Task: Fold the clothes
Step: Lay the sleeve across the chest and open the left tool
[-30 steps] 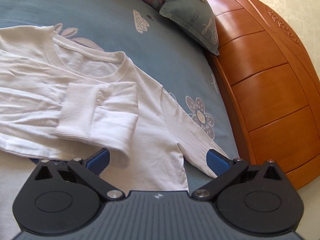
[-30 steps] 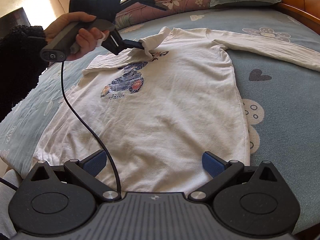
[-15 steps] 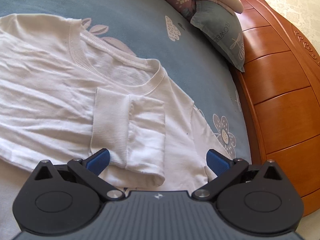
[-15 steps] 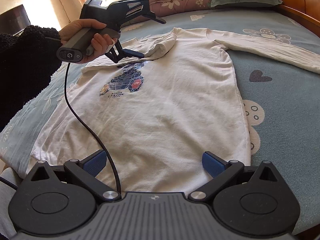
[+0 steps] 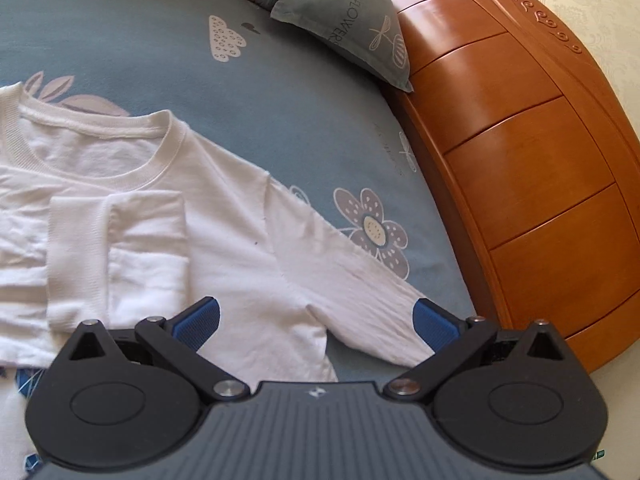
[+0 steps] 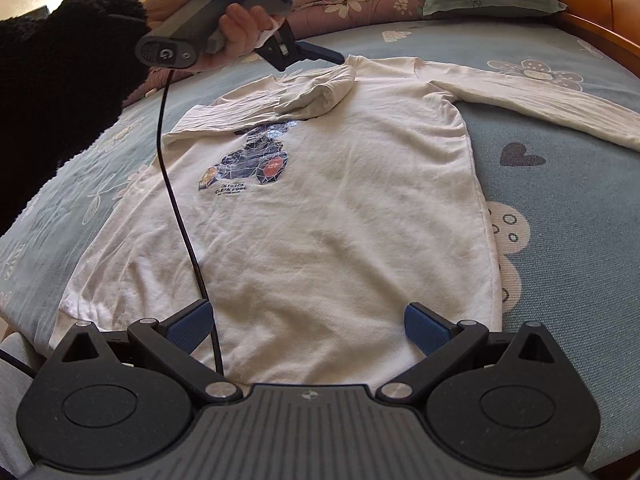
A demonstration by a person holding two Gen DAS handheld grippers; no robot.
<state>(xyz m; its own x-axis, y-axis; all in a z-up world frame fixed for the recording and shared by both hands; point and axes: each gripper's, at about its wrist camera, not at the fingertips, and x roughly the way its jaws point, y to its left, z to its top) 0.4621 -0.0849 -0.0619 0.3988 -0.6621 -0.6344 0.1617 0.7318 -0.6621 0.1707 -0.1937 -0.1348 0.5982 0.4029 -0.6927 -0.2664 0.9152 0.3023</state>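
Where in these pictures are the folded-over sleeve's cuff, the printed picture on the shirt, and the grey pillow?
folded sleeve cuff [image 5: 78,256], left wrist view, on the ribbed band.
printed picture [image 6: 250,162], right wrist view, on its dark middle.
grey pillow [image 5: 352,40], left wrist view, beside its lettering.

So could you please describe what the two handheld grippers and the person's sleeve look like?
Each gripper, left gripper and right gripper, has a ribbed grey body, black linkage arms with silver pivots and blue ribbed pads. The left one's grey handle trails a black cable. The sleeve is fuzzy black.
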